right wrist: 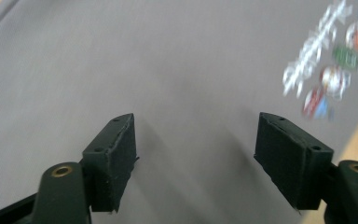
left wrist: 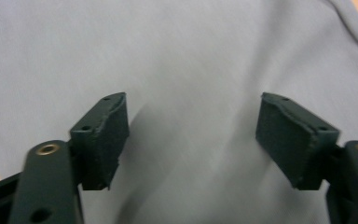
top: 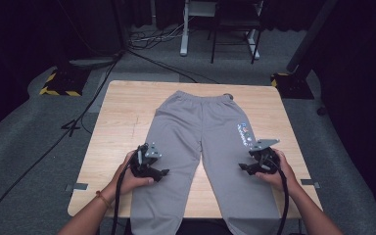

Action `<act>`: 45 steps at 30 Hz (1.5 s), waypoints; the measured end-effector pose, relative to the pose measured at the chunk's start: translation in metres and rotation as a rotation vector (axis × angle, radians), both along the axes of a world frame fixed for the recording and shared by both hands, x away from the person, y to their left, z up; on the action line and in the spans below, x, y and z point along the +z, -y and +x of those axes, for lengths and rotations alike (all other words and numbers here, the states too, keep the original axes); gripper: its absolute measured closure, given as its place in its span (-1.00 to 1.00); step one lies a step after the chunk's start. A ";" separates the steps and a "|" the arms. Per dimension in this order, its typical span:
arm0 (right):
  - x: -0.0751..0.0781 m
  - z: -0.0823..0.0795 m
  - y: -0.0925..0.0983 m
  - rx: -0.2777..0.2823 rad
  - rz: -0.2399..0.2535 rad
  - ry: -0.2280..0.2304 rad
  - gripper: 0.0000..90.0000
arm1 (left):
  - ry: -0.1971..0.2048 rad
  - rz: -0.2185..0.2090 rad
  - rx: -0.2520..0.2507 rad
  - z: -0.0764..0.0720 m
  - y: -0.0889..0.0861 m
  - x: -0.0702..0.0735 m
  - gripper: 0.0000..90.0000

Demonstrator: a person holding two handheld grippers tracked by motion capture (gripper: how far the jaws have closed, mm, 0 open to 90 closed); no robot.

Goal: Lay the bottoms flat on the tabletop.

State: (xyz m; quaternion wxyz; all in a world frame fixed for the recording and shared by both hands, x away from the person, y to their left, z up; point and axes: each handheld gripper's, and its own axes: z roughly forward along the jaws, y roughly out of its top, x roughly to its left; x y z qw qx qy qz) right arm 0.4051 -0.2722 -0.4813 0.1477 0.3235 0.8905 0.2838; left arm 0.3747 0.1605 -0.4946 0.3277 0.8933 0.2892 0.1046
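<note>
Trousers [top: 203,142] lie flat on the tabletop [top: 122,122], grey, waistband at the far edge, the two legs running toward you and hanging off the near edge. Long axis goes away from you, near to far. That axis is what your next move turns on: each tool sits over its own leg, roughly mid-length, so the fabric lies directly under both, not off to a side.

Left tool [top: 162,172] hovers at the outer part of the left leg, jaws pointing inward across the leg. In the left gripper view the left tool [left wrist: 193,140] has its jaws spread wide, nothing between the pads, only grey cloth beneath; whether the pads touch the cloth you can't tell.

Right tool [top: 244,167] mirrors it on the right leg, just nearer you than the coloured print [top: 245,133]. In the right gripper view the right tool [right wrist: 196,158] is also released, jaws wide, pads bare, print [right wrist: 333,70] up and to the right of the jaws, bare wood at the corner.

Neither hand is nearer overall; each has its own leg. My guess: a fold. If along the length, you'd want to reach the hems or waistband first; if leg over leg, one tool's side must cross toward the other. Seam between the legs sits midway between your tools.
</note>
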 end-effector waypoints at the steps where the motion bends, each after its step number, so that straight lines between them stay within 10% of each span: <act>1: -0.002 -0.007 0.003 -0.002 -0.013 -0.003 -0.44 | 0.003 -0.011 -0.003 -0.006 -0.003 -0.001 -0.44; 8: -0.007 -0.046 0.028 -0.021 0.064 -0.031 -0.44 | 0.013 -0.028 -0.031 -0.044 -0.016 -0.003 -0.43; 15: -0.005 -0.070 0.042 0.010 0.039 -0.020 -0.46 | -0.037 -0.051 -0.108 -0.074 -0.027 0.003 -0.41; 20: 0.004 -0.061 0.061 -0.053 0.088 0.039 -0.46 | 0.002 -0.120 -0.056 -0.063 -0.039 0.014 -0.54; 24: 0.010 -0.045 0.079 -0.128 0.099 0.086 -0.49 | 0.064 -0.085 0.027 -0.040 -0.049 0.021 -0.57; 30: -0.007 -0.024 0.105 -0.269 0.135 0.081 -0.52 | 0.028 -0.049 0.117 -0.008 -0.074 0.009 -0.57; 38: -0.018 -0.030 0.127 -0.357 0.155 0.073 -0.58 | 0.057 0.010 0.212 -0.017 -0.100 0.000 -0.58; 45: -0.022 -0.041 0.130 -0.373 0.173 0.102 -0.60 | 0.027 -0.055 0.250 -0.022 -0.110 -0.009 -0.64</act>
